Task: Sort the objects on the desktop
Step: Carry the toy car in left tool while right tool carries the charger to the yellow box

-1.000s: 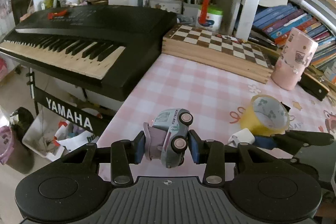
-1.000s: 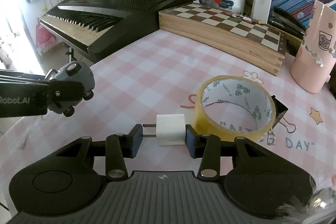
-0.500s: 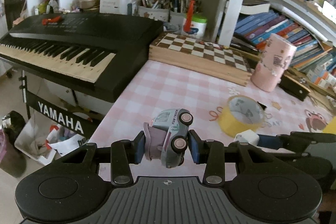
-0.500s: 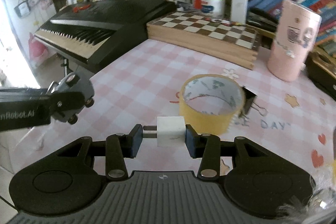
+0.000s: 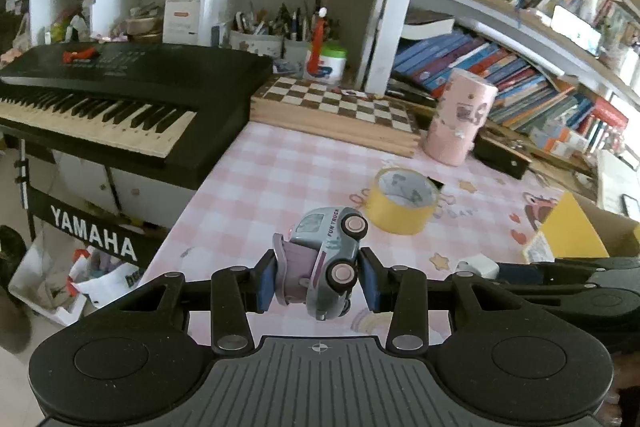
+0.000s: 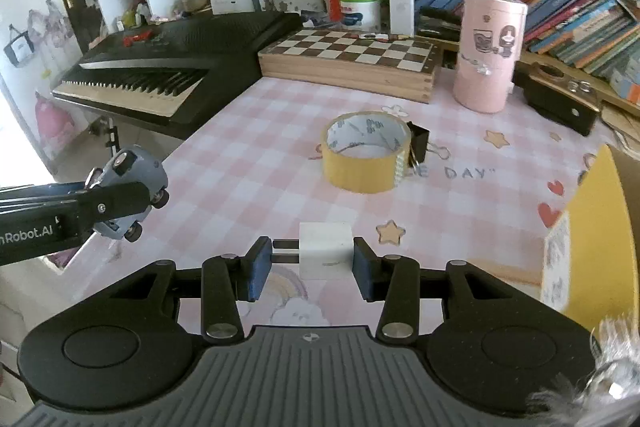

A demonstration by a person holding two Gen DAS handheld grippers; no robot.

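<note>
Change since earlier frames: both grippers raised and drawn back from the tape roll; yellow box newly in view at right; grips on both loads unchanged.
Left gripper (image 5: 320, 281): clamped on toy truck (image 5: 322, 259), pads on its front and rear ends, truck tipped on its side with wheels toward the right finger; held clear above the tablecloth.
Right gripper (image 6: 307, 263): clamped on white charger (image 6: 325, 254), left pad against the prong tips, right pad against the flat body; held above the rainbow print of the tablecloth (image 6: 248, 163).
Near surroundings: star print just ahead of the charger; tape roll (image 6: 366, 151) farther ahead, binder clip (image 6: 418, 145) touching its right side.
Far surroundings: pink tin (image 6: 489, 51), chessboard box (image 6: 348, 61) and keyboard (image 6: 176, 63) along the back and left edges, well apart from both grippers.
Likely destination: yellow box (image 6: 592, 227) at right, near the right gripper; interior not visible.
Step in hand (judged): carrying both loads toward the box.
Good practice: charger first, being nearer; squeeze kept steady, since a grip on prong tips probably pivots easily; release low inside the box, not from height; truck brought across afterwards, passing above the tape roll without brushing it.
Risk: rounded truck body likely to slip if the pads loosen.
</note>
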